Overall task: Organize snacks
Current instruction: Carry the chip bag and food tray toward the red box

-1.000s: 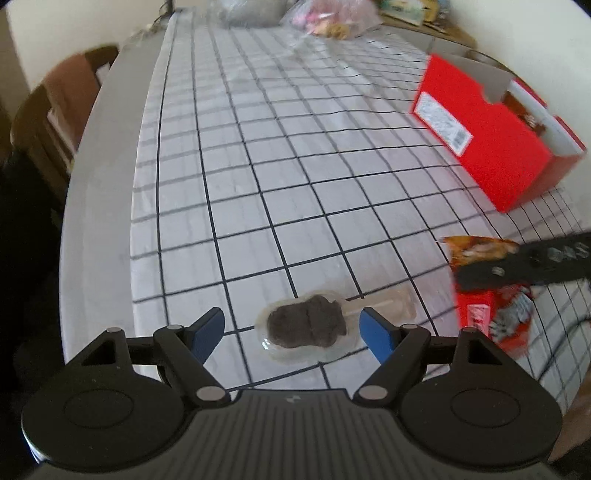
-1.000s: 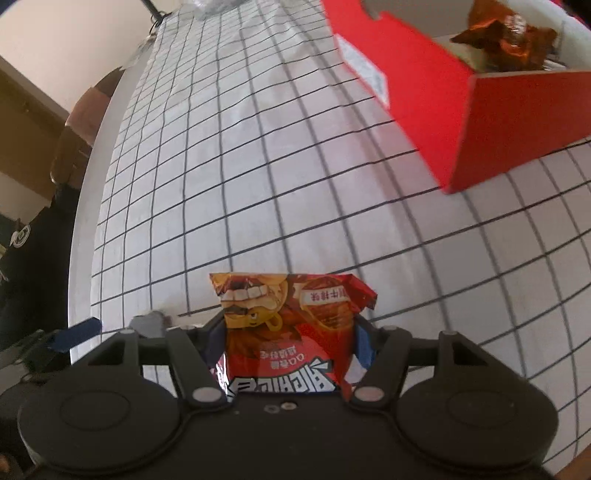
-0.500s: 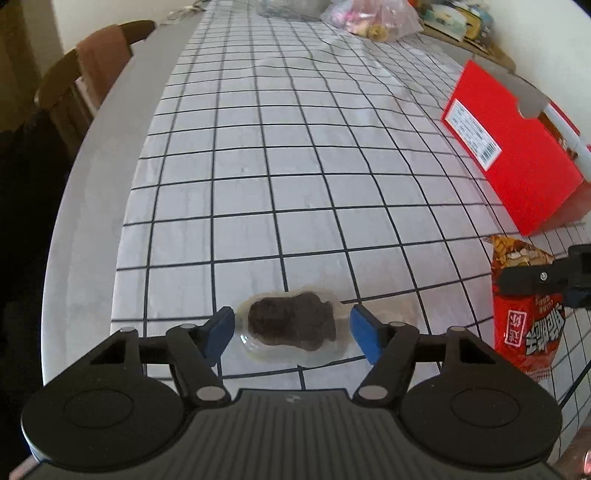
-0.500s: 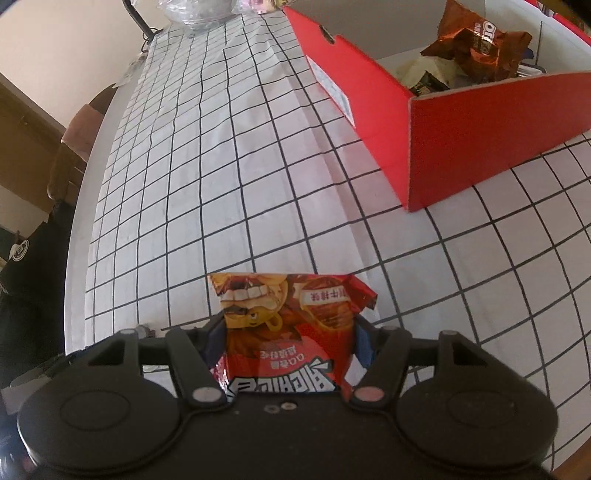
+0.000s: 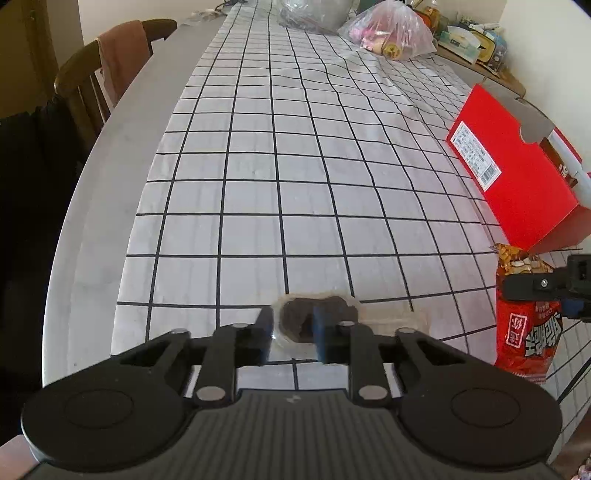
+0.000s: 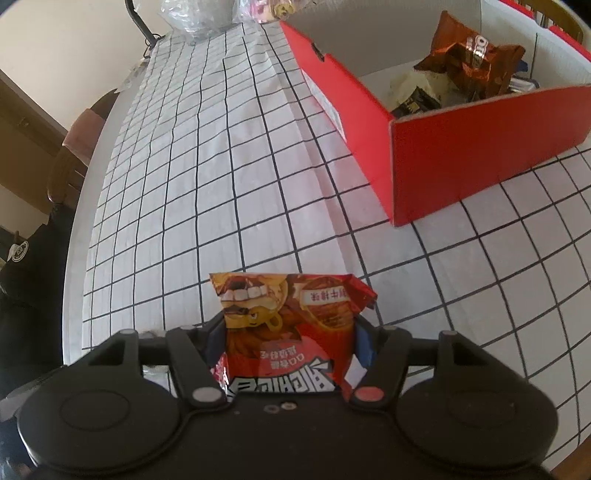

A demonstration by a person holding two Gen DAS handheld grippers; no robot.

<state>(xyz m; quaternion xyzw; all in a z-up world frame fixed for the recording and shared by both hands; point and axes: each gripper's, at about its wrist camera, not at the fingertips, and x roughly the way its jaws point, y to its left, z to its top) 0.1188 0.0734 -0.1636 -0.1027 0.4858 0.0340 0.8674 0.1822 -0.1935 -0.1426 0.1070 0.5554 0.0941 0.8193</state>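
My left gripper [image 5: 291,328] is shut on a clear-wrapped dark brown snack [image 5: 295,321] that lies on the checked tablecloth. My right gripper [image 6: 290,336] is shut on a red snack packet [image 6: 291,325] and holds it above the table; the same packet also shows in the left wrist view [image 5: 526,317]. An open red box [image 6: 436,147] stands ahead and to the right of the right gripper, with several wrapped snacks [image 6: 469,59] inside. The box also shows at the right of the left wrist view [image 5: 517,177].
A checked tablecloth [image 5: 295,166] covers a long grey table. Plastic bags [image 5: 388,33] with food lie at the far end. A wooden chair [image 5: 107,74] with a brown cloth stands at the table's left side.
My left gripper has closed on the clear-wrapped brown snack. My right gripper has risen with the red packet, and the inside of the red box has come into view.
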